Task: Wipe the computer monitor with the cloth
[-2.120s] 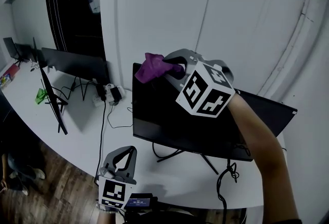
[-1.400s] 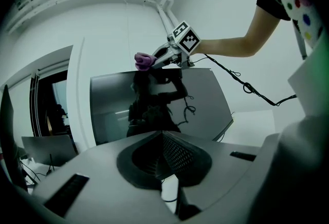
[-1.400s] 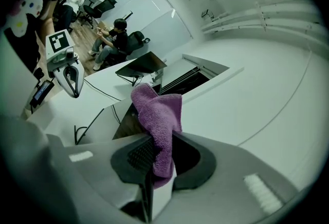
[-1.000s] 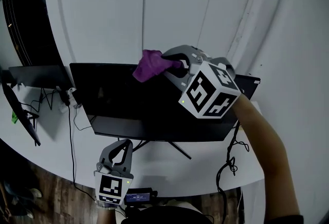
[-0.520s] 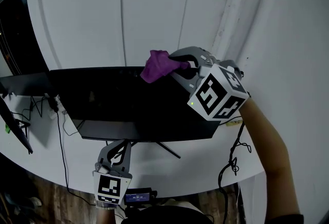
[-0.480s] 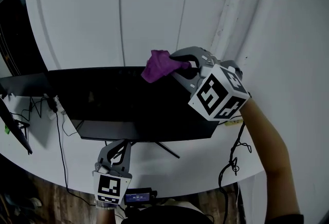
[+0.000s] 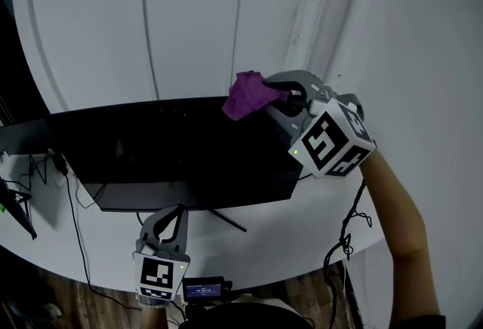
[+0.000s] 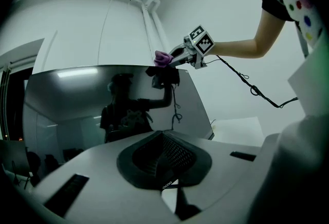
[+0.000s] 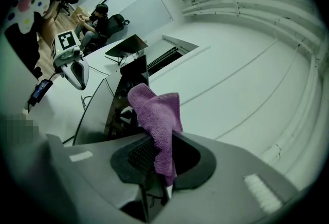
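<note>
The black monitor (image 7: 173, 154) stands on a white table (image 7: 287, 237). Its dark screen (image 8: 103, 115) reflects the person. My right gripper (image 7: 281, 93) is shut on a purple cloth (image 7: 246, 94) and holds it at the monitor's top edge, near the top right corner. In the left gripper view the cloth (image 8: 162, 57) and the right gripper (image 8: 180, 53) show at that same corner. In the right gripper view the cloth (image 9: 155, 115) hangs bunched from the jaws, beside the monitor's edge (image 9: 100, 110). My left gripper (image 7: 175, 213) is low, in front of the monitor's foot, shut and with nothing in it.
Cables (image 7: 343, 244) trail over the table's right side, and another (image 7: 72, 207) runs at the left. The monitor's stand (image 7: 226, 220) spreads under the screen. Another monitor (image 7: 15, 135) stands at far left. A white wall with a pipe (image 7: 306, 10) rises behind. A small display device (image 7: 204, 290) sits at the near edge.
My right gripper has carried the cloth to the right along the monitor's top edge, toward its right corner. The head view has swung right. My left gripper stays low.
</note>
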### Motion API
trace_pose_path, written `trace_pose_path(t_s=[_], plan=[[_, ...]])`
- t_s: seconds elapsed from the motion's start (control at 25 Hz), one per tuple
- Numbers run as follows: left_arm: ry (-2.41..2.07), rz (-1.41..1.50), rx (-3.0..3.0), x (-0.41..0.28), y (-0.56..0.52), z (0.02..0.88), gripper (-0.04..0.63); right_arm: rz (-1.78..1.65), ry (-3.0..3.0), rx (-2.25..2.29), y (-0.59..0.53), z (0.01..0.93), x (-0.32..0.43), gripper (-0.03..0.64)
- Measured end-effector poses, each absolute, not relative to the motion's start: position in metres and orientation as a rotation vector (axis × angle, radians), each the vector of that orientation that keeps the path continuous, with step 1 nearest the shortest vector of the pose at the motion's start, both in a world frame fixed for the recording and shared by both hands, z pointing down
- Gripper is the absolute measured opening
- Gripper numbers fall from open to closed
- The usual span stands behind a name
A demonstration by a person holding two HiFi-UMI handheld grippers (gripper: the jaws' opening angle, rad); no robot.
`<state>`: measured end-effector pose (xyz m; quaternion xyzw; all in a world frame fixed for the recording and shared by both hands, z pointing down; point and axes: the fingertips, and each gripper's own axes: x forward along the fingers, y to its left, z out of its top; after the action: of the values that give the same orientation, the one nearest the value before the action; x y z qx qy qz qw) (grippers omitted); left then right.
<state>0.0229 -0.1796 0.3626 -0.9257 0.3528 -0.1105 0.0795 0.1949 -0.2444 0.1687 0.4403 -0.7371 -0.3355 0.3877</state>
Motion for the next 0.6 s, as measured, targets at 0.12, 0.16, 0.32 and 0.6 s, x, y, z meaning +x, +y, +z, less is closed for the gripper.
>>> trace_pose_path(t_s=[0.12, 0.16, 0.32, 0.6], plan=[[1.022, -0.335, -2.775, 0.056, -0.165, 0.36, 0.008, -0.837, -1.864, 1.17, -0.225, 0.167, 0.239, 0.077], [1.009, -0.331, -2.783, 0.064, -0.163, 0.36, 0.006, -0.829, -1.86, 1.187, -0.222, 0.167, 0.249, 0.077], [0.964, -0.333, -2.8, 0.079, -0.16, 0.365, 0.006, -0.801, -1.841, 1.249, -0.215, 0.168, 0.276, 0.077], [0.915, -0.341, -2.807, 0.099, -0.151, 0.366, 0.006, -0.763, -1.808, 1.341, -0.197, 0.167, 0.32, 0.077]])
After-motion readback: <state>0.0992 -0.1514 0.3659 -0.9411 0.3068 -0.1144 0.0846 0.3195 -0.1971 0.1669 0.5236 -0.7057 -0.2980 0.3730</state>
